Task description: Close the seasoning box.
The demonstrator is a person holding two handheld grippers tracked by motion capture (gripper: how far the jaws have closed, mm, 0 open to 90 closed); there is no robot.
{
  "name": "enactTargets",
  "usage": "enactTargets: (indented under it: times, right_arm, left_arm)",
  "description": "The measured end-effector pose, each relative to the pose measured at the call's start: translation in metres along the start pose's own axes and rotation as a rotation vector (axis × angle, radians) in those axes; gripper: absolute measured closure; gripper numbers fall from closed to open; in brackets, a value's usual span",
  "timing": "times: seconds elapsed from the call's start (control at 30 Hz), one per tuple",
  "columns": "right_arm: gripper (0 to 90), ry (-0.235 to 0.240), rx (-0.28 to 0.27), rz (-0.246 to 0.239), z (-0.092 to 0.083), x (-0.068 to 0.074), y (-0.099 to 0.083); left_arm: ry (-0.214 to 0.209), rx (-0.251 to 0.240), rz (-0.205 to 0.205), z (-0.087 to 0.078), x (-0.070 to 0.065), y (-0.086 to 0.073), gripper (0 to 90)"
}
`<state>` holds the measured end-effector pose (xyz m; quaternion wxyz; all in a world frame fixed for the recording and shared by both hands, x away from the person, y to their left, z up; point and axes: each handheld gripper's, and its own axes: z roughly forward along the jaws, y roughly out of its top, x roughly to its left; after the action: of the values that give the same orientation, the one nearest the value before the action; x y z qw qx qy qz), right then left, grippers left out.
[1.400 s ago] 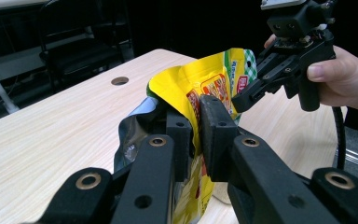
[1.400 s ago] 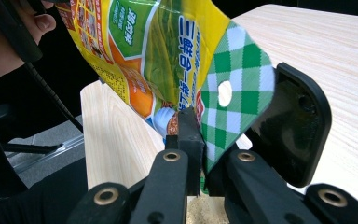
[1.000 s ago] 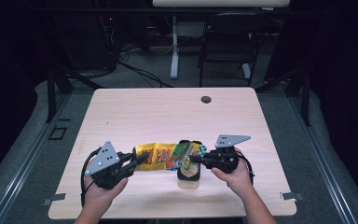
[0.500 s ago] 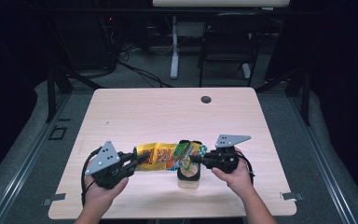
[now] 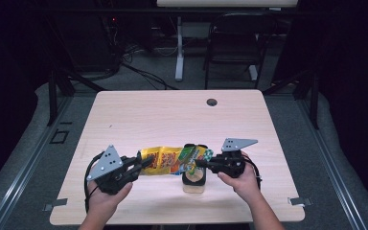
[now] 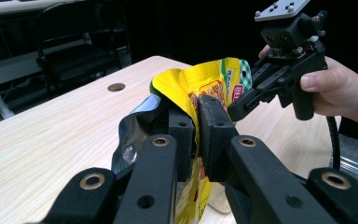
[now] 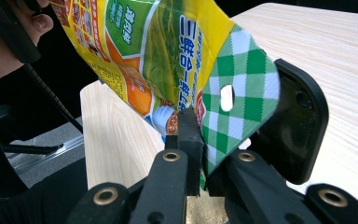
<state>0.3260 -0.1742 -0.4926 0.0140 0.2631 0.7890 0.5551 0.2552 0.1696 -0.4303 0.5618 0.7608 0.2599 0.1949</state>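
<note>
A yellow and green snack bag (image 5: 170, 160) hangs level between both grippers, just above the table's front middle. My left gripper (image 5: 143, 164) is shut on the bag's left end; in the left gripper view the pads (image 6: 196, 109) pinch the yellow foil (image 6: 205, 79), and silver lining shows beside them. My right gripper (image 5: 199, 163) is shut on the other end, clamping the green-checked edge (image 7: 242, 93) near its hang hole, pads (image 7: 200, 135) pressed together. The right gripper (image 6: 244, 103) also appears in the left gripper view, held by a hand.
Under the bag's right end a black rounded holder (image 5: 194, 176) sits on a pale block; it also shows behind the bag (image 7: 298, 126). A round cable hole (image 5: 212, 102) lies near the table's far edge. A chair and desk legs stand beyond the table.
</note>
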Motion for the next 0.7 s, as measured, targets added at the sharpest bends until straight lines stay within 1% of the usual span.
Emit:
enactTargets:
  times: [0.23,0.4,0.7]
  right_arm:
    - [88.2,0.001,0.000,-0.001,0.0002,0.0001,-0.0001]
    - [88.2,0.000,-0.003,0.003,0.0002,-0.0002,-0.0004]
    - [88.1,0.000,-0.001,0.001,0.0004,-0.0001,-0.0006]
  left_arm:
    - [0.002,-0.018,-0.009,-0.0001,-0.0007,-0.0024,84.7]
    - [-0.002,-0.045,-0.019,0.0011,-0.0012,-0.0043,84.8]
    - [0.004,-0.039,-0.009,0.0006,-0.0028,-0.0022,85.0]
